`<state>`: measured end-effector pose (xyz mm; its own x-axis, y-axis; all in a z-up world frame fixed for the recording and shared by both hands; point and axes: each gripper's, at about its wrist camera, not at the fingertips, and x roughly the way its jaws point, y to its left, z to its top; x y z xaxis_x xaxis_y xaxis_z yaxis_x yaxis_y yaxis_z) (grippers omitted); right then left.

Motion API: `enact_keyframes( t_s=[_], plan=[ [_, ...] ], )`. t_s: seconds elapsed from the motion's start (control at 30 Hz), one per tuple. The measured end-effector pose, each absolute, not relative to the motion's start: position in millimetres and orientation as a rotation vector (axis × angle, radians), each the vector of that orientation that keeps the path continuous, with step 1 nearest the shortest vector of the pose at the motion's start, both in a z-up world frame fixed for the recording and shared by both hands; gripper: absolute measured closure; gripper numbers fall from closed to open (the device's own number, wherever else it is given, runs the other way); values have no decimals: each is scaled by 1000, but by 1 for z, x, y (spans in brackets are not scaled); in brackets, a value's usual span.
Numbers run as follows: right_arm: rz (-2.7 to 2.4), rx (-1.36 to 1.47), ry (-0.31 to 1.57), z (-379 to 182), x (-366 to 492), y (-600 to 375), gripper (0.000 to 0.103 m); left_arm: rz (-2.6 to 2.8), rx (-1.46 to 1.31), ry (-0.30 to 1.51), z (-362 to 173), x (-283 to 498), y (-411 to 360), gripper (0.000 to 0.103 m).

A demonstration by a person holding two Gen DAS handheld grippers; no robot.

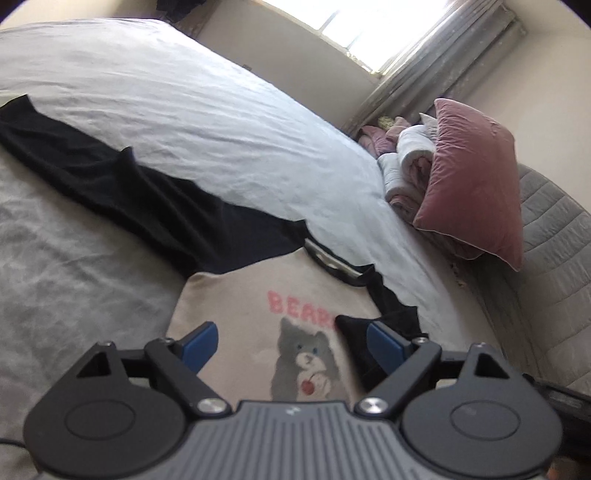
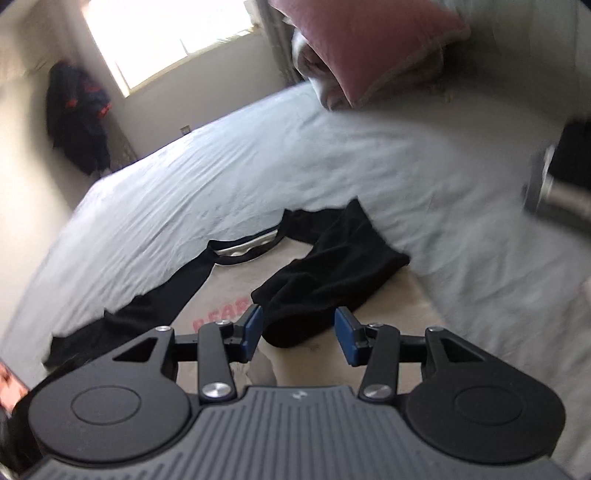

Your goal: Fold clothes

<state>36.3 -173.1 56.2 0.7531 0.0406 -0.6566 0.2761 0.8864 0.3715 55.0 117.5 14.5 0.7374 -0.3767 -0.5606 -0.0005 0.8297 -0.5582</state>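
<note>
Pale bedsheet (image 1: 207, 110) (rumpled) under beige shirt (image 1: 236, 310); pink pillow (image 1: 476, 184) seemingly beyond.

A pink pillow (image 1: 476, 177) leans on folded bedding (image 1: 406, 162) at the bed's (image 1: 184, 110) far edge, near the curtain (image 1: 443, 55) and window (image 1: 369, 22).

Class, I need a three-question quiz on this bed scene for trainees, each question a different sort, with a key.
1. True or false: the left claw grips the shirt.
2. Which sleeve lies folded over the shirt's front? A) black B) red C) striped
3. Fill in: the pink word printed above the bear is ____.

Key: 1 false, its jaws stand wide with only the print showing between them; 2 A; 3 BEAR, its end is covered by the sleeve.
</note>
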Motion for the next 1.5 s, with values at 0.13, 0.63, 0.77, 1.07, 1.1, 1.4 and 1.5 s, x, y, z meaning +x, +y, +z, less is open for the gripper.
enact_keyframes(
  t_s=[0.13, 0.63, 0.77, 1.07, 1.1, 1.4, 1.5],
  plan=[
    [-167, 535, 761, 22, 81, -197, 55, -221, -541, 717, 16, 64, 112, 15],
    [-175, 578, 586, -16, 96, -240, 94, -324, -406, 656, 1, 71, 79, 15],
    [-93, 523, 493, 3, 92, -226, 94, -412, -460, 636, 0, 72, 81, 13],
    [-135, 414, 555, -2, 96, -226, 94, -433, -496, 694, -11, 80, 72, 13],
    [-146, 430, 571, -8, 96, -234, 94, -432, -484, 698, -11, 80, 70, 13],
    [-184, 544, 572, -34, 79, -267, 65, -352, -448, 702, -16, 78, 70, 13],
    [-178, 501, 529, -31, 79, -266, 65, -362, -471, 689, -14, 78, 73, 13]
  ],
)
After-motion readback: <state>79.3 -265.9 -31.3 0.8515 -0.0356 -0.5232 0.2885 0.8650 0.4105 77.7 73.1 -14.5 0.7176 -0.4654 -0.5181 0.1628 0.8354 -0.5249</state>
